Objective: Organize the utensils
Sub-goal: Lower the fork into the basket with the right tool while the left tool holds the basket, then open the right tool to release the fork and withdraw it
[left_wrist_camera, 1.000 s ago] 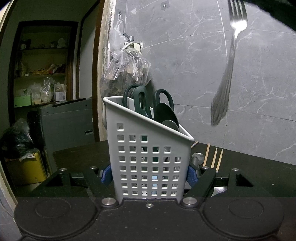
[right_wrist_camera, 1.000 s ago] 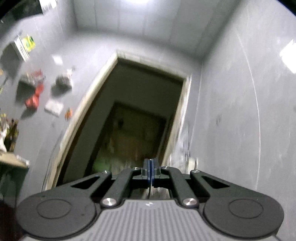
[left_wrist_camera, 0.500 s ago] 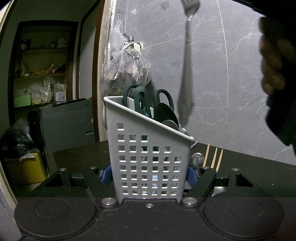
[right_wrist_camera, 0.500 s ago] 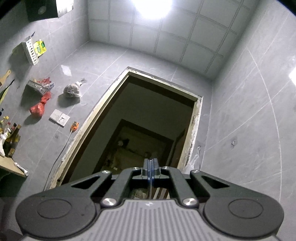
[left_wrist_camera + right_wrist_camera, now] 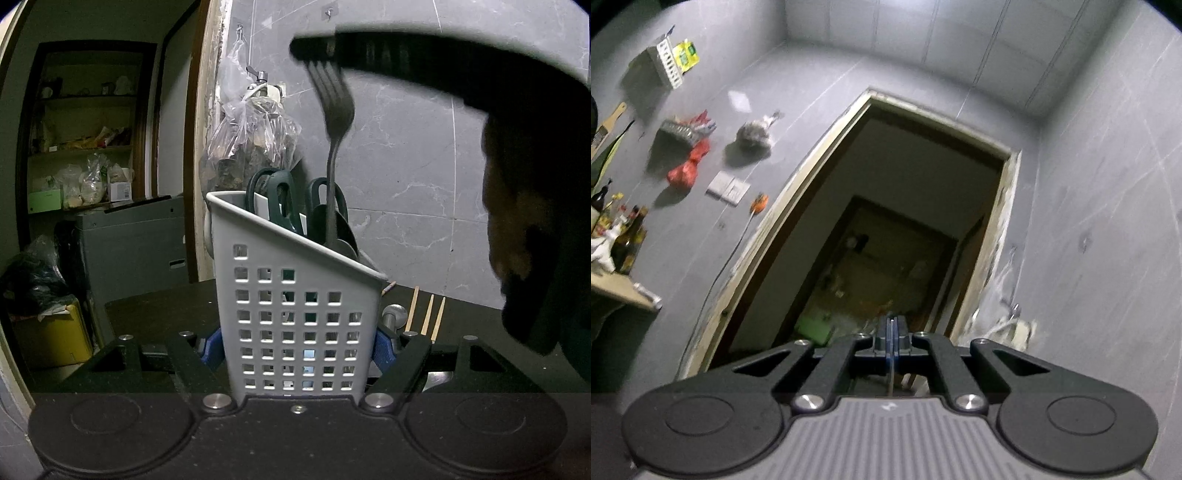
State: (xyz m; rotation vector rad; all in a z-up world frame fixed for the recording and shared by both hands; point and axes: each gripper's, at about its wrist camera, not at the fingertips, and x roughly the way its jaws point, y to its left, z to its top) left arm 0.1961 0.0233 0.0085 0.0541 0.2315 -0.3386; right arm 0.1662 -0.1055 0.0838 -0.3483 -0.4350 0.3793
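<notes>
My left gripper [image 5: 297,345] is shut on a white perforated utensil caddy [image 5: 295,314] and holds it upright on the dark counter. Green-handled scissors [image 5: 275,199] and a dark spoon stand inside it. A metal fork [image 5: 334,122] hangs handle-down with its handle inside the caddy and its tines up. My right gripper [image 5: 314,50] grips the tine end from above. In the right wrist view that gripper [image 5: 892,332] is shut, with a thin metal edge between the blue pads [image 5: 886,334].
Three wooden chopsticks [image 5: 424,314] and a metal utensil handle [image 5: 391,314] lie on the counter behind the caddy. A plastic bag [image 5: 251,133] hangs on the grey marble wall. A doorway to a shelved room is at the left.
The fork has moved left and down. It hung in the air to the right of the caddy. Its handle now sits inside the caddy. The right gripper has come down into view.
</notes>
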